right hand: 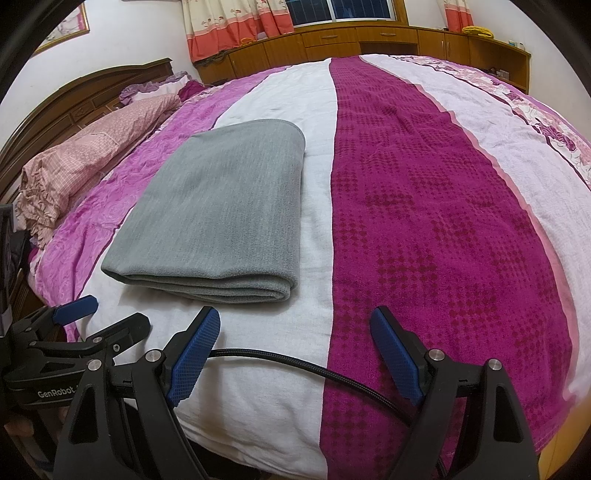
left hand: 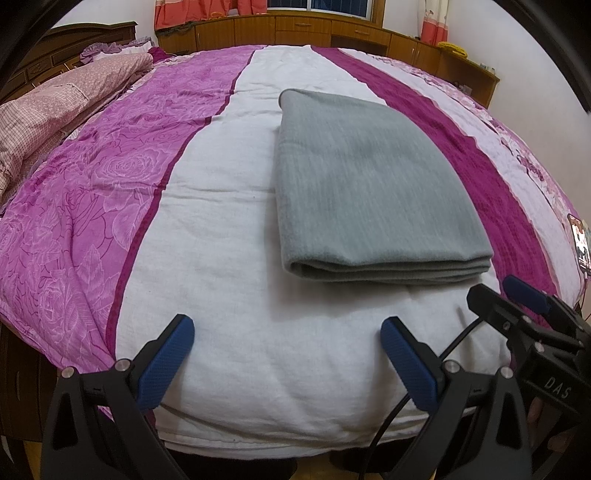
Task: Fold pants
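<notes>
The grey pants (left hand: 369, 184) lie folded into a flat rectangular stack on the white stripe of the bed cover, layered edges toward me; in the right wrist view the grey pants (right hand: 218, 214) sit left of centre. My left gripper (left hand: 288, 325) hovers open over the white cover just short of the stack, nothing between its blue pads. My right gripper (right hand: 295, 317) is open too, near the stack's right corner, holding nothing. Each gripper shows at the edge of the other's view: the right gripper (left hand: 498, 291) and the left gripper (right hand: 110, 310).
The bed cover (right hand: 424, 221) has pink, white and magenta stripes. Pink pillows (left hand: 55, 107) lie at the far left by a dark wooden headboard (right hand: 92, 92). Wooden cabinets (left hand: 295, 29) and curtains line the far wall. A black cable (right hand: 295, 362) crosses the cover. A phone (left hand: 580, 240) rests at the right.
</notes>
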Demonstrator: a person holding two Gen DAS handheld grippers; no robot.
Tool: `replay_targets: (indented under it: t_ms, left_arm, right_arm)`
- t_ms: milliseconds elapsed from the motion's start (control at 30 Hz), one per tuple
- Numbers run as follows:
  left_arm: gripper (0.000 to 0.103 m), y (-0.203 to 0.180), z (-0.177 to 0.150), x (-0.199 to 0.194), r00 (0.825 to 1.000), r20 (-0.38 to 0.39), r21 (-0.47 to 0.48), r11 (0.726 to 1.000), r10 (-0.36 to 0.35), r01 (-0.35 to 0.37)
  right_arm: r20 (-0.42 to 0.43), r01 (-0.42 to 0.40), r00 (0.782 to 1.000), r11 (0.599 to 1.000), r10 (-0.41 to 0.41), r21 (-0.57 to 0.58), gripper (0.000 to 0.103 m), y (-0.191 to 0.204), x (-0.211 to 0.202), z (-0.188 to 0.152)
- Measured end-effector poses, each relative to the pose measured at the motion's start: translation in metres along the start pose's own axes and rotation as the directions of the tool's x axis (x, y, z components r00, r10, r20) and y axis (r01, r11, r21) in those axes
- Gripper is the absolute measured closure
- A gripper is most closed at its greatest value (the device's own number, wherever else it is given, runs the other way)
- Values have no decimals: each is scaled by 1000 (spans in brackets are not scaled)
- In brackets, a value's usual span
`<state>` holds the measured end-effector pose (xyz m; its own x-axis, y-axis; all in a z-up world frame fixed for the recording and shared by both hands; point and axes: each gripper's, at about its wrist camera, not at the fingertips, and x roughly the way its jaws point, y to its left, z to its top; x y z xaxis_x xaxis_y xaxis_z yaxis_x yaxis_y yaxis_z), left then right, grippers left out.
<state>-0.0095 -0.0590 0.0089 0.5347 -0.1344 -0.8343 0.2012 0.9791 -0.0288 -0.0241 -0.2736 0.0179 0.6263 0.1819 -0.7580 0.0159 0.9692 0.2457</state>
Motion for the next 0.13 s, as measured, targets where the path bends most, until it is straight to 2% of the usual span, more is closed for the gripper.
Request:
replay_targets:
  t_ms: [133]
  left_arm:
    - [0,-1,-1,0,1000,-3,1,1000,2,-2]
  right_arm:
    - [0,0,1000,1000,0,0,24,0,-1,0]
